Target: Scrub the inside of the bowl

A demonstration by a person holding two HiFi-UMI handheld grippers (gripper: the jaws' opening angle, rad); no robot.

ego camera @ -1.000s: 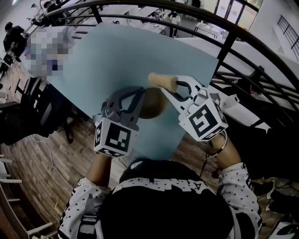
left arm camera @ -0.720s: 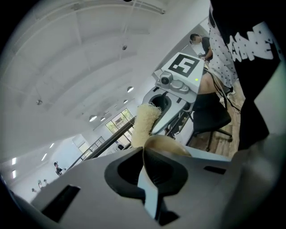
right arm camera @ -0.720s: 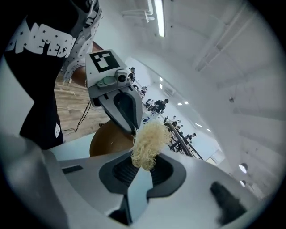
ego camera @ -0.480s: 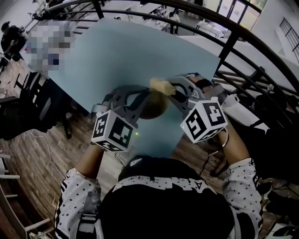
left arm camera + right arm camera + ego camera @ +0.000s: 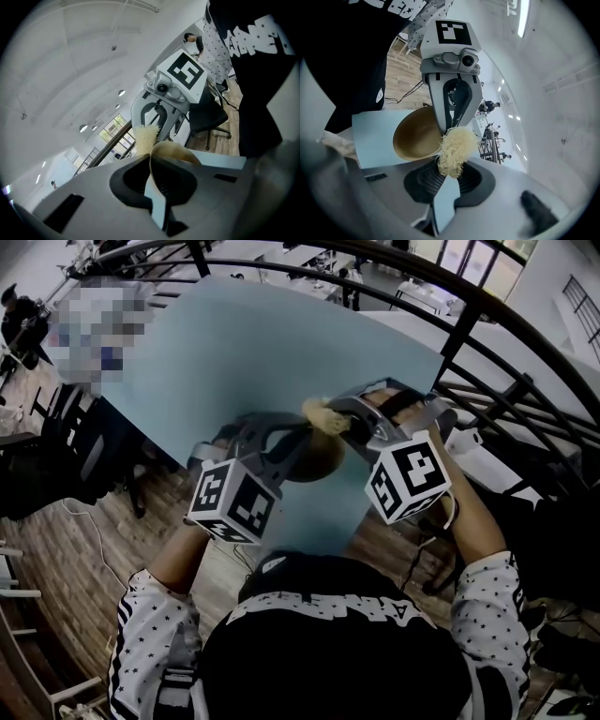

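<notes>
I hold a brown wooden bowl point(image 5: 314, 457) above the near corner of the pale blue table point(image 5: 234, 352), with my left gripper point(image 5: 281, 442) shut on its rim. In the left gripper view the bowl's rim point(image 5: 173, 151) sits pinched between the jaws. My right gripper point(image 5: 342, 418) is shut on a pale straw-coloured scrubber point(image 5: 323, 415), which rests at the bowl's upper edge. The right gripper view shows the scrubber point(image 5: 453, 151) against the rim of the bowl point(image 5: 417, 135), whose hollow faces that camera, and the left gripper point(image 5: 452, 112) across from it. The scrubber point(image 5: 144, 138) also pokes up behind the bowl.
A dark curved railing point(image 5: 487, 343) runs behind and to the right of the table. An office chair point(image 5: 66, 456) stands on the wooden floor point(image 5: 66, 577) at the left. My own head and patterned sleeves fill the bottom of the head view.
Both grippers have swung toward each other. The scrubber, held clear of the bowl a second ago, is now at its rim, and the bowl has tilted toward the right gripper.
</notes>
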